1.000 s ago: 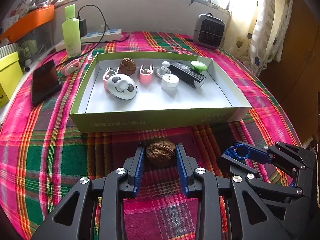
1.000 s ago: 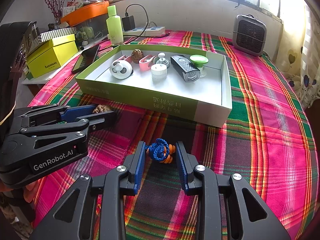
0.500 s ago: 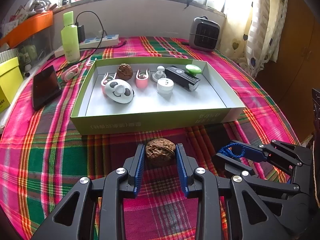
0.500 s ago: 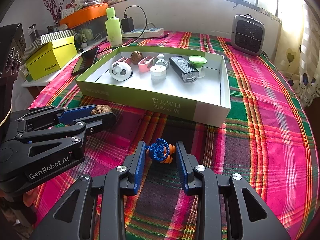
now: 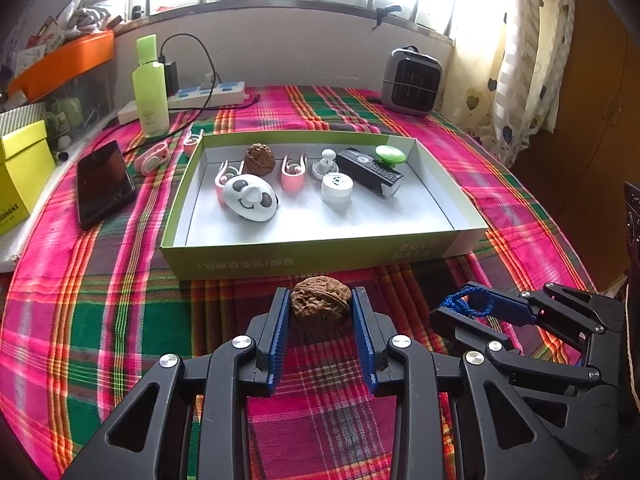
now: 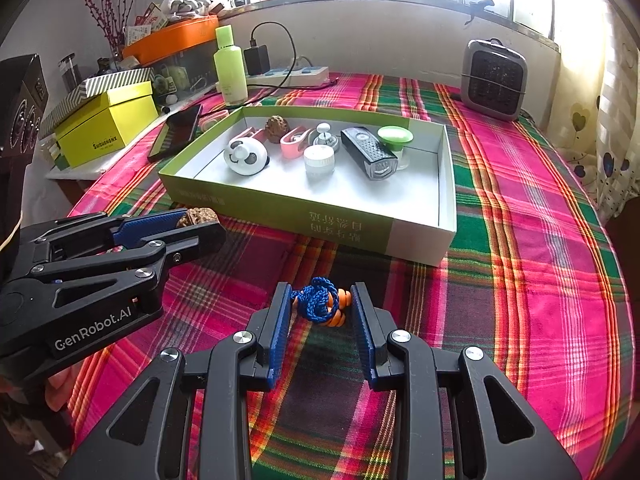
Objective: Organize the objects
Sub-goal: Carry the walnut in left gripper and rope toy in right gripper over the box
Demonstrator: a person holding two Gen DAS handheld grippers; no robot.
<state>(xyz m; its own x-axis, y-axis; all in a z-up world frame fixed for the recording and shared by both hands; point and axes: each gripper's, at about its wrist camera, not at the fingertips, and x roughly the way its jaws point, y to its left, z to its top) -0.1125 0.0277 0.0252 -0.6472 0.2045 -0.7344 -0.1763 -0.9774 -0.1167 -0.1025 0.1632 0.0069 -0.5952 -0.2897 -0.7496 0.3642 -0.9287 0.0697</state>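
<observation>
Both views have drawn back from the tray [image 5: 312,258], left fingers [image 5: 280,322] pinching a walnut [image 5: 320,300], right fingers [image 6: 362,322] pinching a blue-corded orange thing [image 6: 322,306], hard to identify.

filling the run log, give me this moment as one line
left gripper: shut on walnut | right gripper: shut on blue cord toy | both short of green tray

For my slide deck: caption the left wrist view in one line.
Left gripper clamps a walnut before the green tray; right gripper holds blue cord.
</observation>
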